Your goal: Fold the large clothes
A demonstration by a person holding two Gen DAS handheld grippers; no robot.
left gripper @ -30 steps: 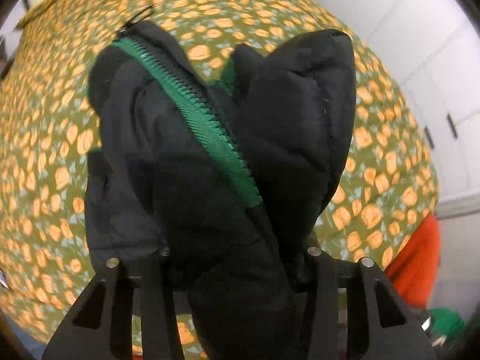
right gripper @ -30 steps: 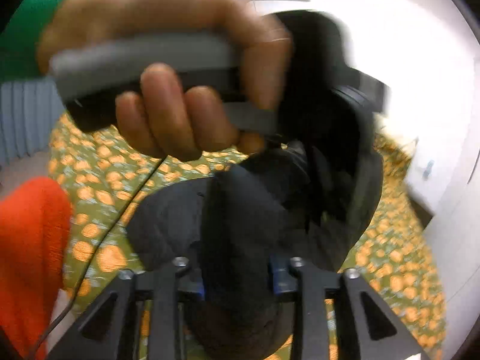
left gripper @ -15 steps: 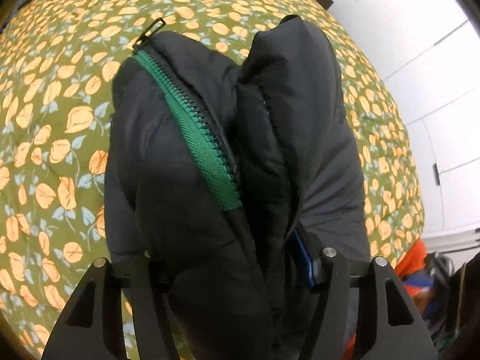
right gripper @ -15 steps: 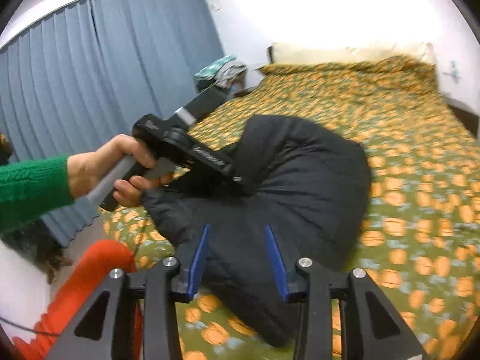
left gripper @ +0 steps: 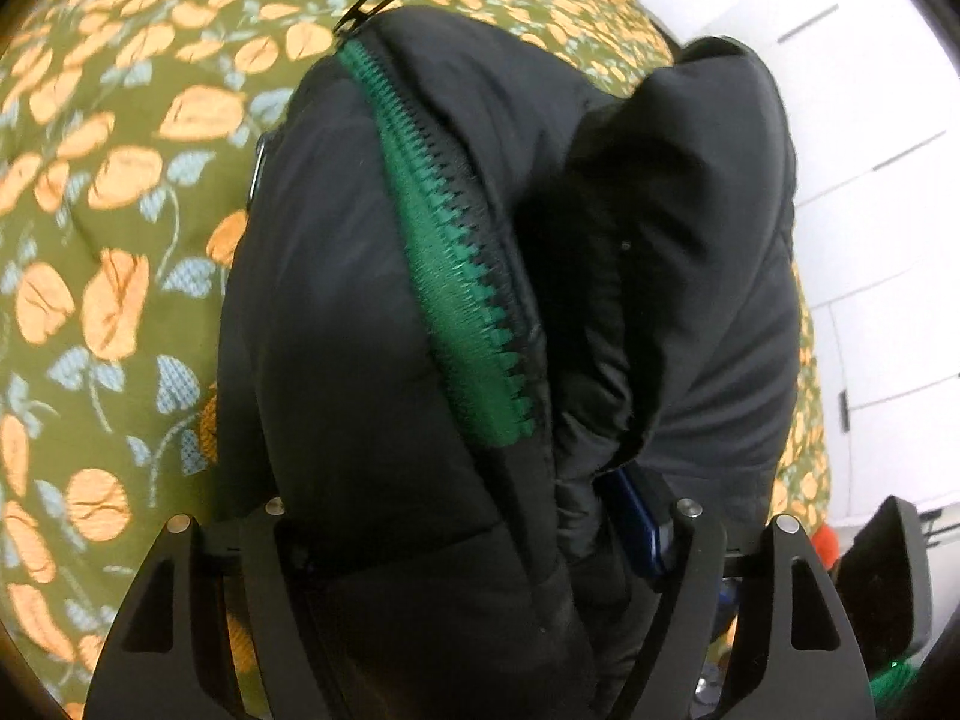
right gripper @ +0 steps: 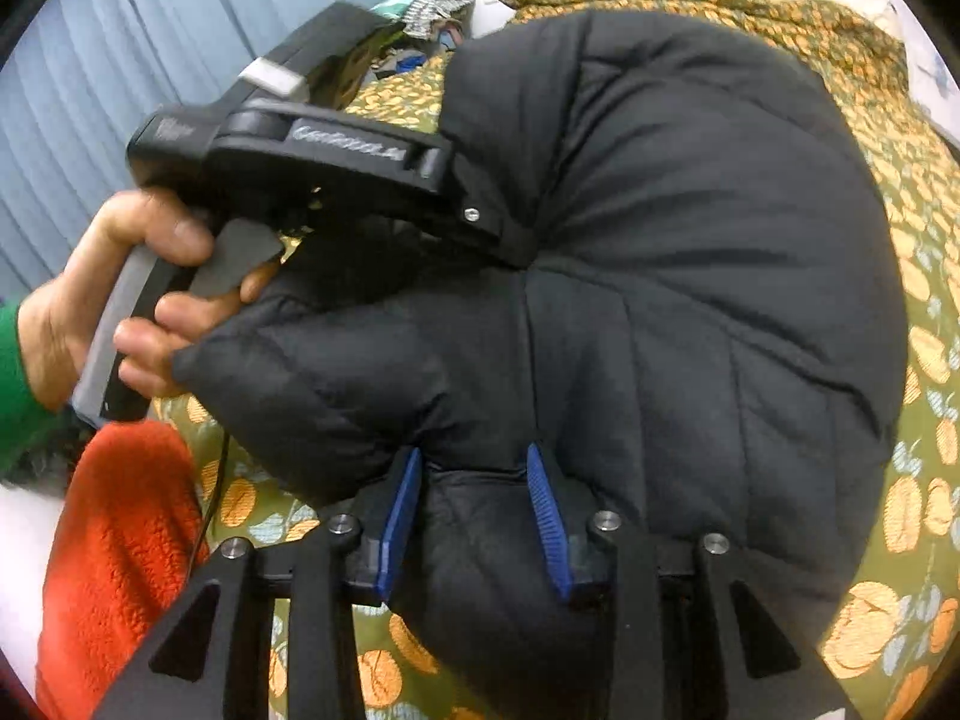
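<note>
Floral bedspread (right gripper: 924, 360) filled frame edges; black puffer jacket (right gripper: 690, 252) lay bunched on it, center. Right gripper (right gripper: 474, 504) jaws were closing, blue pads pinching a jacket fold; left gripper (left gripper: 474, 534) jaws were opening around jacket by green zipper (left gripper: 456, 276)

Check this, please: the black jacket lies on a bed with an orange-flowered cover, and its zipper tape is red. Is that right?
Not quite. The zipper tape is green, not red, as the left wrist view shows. The rest holds: the black jacket lies on the bed with the orange-flowered cover.
</note>
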